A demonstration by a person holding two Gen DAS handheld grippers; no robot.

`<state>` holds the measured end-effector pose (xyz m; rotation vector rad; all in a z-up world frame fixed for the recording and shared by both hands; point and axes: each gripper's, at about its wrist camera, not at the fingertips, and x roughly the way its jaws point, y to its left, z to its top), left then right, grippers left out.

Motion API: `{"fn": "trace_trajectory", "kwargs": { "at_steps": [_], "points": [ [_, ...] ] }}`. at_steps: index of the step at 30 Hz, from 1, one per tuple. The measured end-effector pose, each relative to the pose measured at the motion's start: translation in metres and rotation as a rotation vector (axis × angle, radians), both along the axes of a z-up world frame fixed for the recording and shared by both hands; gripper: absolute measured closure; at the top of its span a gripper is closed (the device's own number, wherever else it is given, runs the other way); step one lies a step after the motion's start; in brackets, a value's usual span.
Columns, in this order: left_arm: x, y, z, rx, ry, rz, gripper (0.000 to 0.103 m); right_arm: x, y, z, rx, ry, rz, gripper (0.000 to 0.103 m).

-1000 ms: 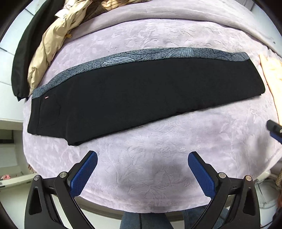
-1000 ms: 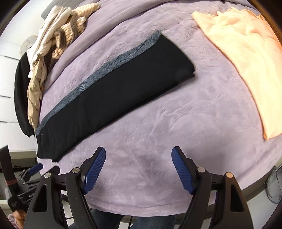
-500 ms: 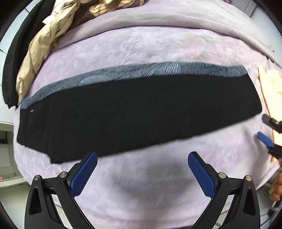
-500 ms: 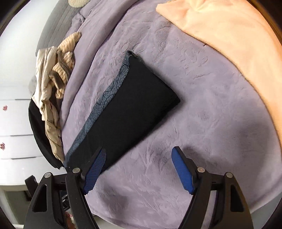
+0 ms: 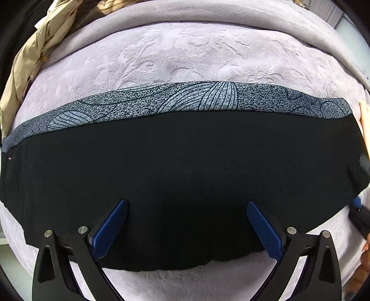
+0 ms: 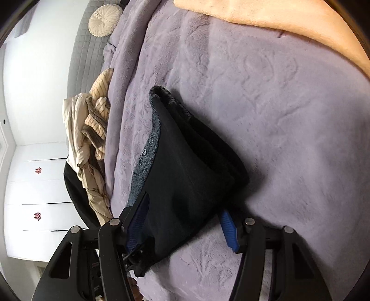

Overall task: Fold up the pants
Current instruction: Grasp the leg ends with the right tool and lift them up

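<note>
Both grippers now reach the pants [image 5: 185, 176] on the bed [image 5: 185, 69]: left gripper [image 5: 185, 222] wide open over them, right gripper [image 6: 182, 229] open astride the hem.

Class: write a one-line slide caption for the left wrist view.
Open left gripper poised over black pants on the lilac blanket.

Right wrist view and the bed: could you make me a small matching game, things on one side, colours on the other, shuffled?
Things:
1. pants
2. bedspread
3. round cushion
4. gripper pads

Colours:
a. blue
b. cream
c. black with a grey patterned stripe
d. lilac

Pairs: 1-c, 2-d, 3-b, 4-a
</note>
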<state>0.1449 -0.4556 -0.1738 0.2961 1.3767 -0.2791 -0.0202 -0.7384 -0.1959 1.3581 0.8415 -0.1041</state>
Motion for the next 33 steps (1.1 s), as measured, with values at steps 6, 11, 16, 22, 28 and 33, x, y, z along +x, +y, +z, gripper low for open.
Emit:
{"fn": "trace_trajectory", "kwargs": {
  "at_steps": [6, 11, 16, 22, 28, 33],
  "points": [
    [0.018, -0.006, 0.03, 0.018, -0.105, -0.013, 0.011, 0.021, -0.002, -0.009, 0.053, 0.003, -0.013, 0.088],
    [0.062, -0.027, 0.017, 0.003, -0.146, 0.022, 0.011, 0.024, 0.005, 0.018, -0.01, -0.08, 0.055, 0.09],
    [0.059, -0.045, -0.008, 0.087, -0.199, -0.056, 0.01, 0.037, 0.007, 0.027, -0.067, -0.087, 0.095, 0.09],
    [0.036, -0.001, 0.029, 0.015, -0.165, -0.05, 0.01, 0.04, 0.017, 0.054, -0.125, -0.109, 0.127, 0.09],
    [0.008, 0.04, 0.025, -0.002, -0.107, -0.05, 0.01, 0.052, 0.057, 0.106, -0.302, -0.133, 0.194, 0.09],
    [0.019, 0.097, 0.042, -0.053, -0.092, -0.032, 0.01, 0.072, 0.124, 0.153, -0.502, -0.128, 0.275, 0.09]
  ]
}}
